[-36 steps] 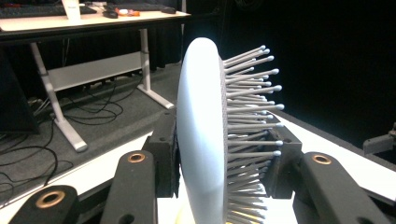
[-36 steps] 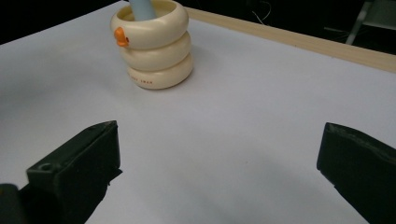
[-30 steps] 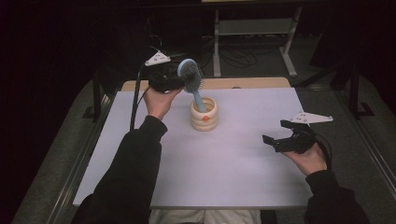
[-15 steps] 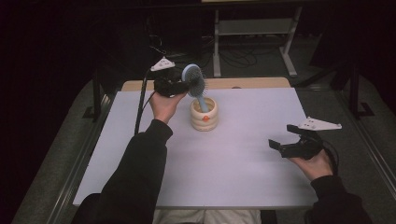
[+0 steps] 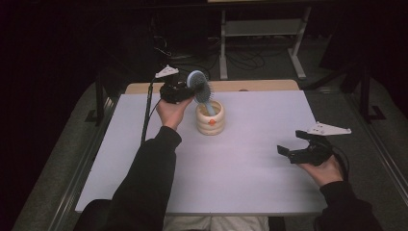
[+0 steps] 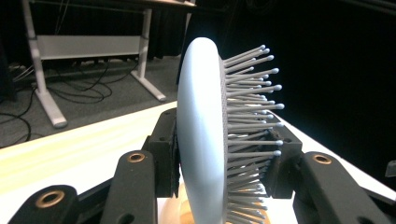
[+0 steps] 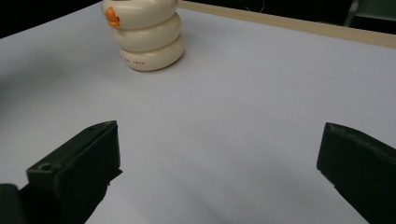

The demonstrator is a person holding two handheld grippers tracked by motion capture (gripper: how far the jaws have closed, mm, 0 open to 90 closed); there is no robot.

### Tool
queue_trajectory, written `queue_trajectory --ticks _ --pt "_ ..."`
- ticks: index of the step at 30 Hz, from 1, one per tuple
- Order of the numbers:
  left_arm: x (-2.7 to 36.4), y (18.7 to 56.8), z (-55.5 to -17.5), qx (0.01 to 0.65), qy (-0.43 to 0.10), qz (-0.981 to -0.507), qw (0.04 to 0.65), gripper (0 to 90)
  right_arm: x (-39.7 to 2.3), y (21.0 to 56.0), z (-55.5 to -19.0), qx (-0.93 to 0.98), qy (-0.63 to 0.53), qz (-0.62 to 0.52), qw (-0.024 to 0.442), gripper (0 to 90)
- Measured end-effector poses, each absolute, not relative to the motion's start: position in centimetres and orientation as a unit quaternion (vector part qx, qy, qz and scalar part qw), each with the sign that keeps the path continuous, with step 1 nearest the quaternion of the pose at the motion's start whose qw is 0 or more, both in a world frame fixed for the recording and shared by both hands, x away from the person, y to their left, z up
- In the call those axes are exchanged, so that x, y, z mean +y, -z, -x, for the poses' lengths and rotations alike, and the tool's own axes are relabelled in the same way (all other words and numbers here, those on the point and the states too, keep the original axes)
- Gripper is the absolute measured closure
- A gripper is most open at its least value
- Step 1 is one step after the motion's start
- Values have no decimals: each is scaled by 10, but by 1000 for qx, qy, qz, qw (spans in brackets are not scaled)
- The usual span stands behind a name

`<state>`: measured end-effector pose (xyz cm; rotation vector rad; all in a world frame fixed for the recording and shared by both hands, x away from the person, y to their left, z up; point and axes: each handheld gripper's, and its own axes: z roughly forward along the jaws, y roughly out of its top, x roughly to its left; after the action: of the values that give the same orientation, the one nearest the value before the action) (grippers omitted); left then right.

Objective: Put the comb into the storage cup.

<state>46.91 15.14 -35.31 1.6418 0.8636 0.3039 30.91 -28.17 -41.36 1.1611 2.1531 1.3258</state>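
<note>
Pale-blue hairbrush (image 5: 198,84) clamped by its head between the jaws of the left gripper (image 5: 179,90), bristles facing away from the hand. Long axis slanting down from the gripper, handle end dipping inside the cream pot (image 5: 210,119) just beside that hand. Right gripper (image 5: 300,150) spread wide, empty, well apart from the pot, low over the white table (image 5: 250,163).

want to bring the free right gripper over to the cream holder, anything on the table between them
Nothing visible does. In the right gripper view, bare white table runs from the open right gripper up to the cream holder. The high view agrees. The hairbrush stands in the holder, clamped by the left gripper on its far side.
</note>
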Motion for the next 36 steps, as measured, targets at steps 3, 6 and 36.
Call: queue_trajectory --ticks 3,6,36 --pt "150 356 -471 374 -128 -704 589 551 -281 414 -309 762 -469 -410 179 0" --pt "148 358 -472 378 -125 -703 589 549 -280 414 -309 763 -468 -409 177 0" --pt "173 379 -471 407 -128 -674 604 287 -275 416 -306 774 -463 -392 183 0"
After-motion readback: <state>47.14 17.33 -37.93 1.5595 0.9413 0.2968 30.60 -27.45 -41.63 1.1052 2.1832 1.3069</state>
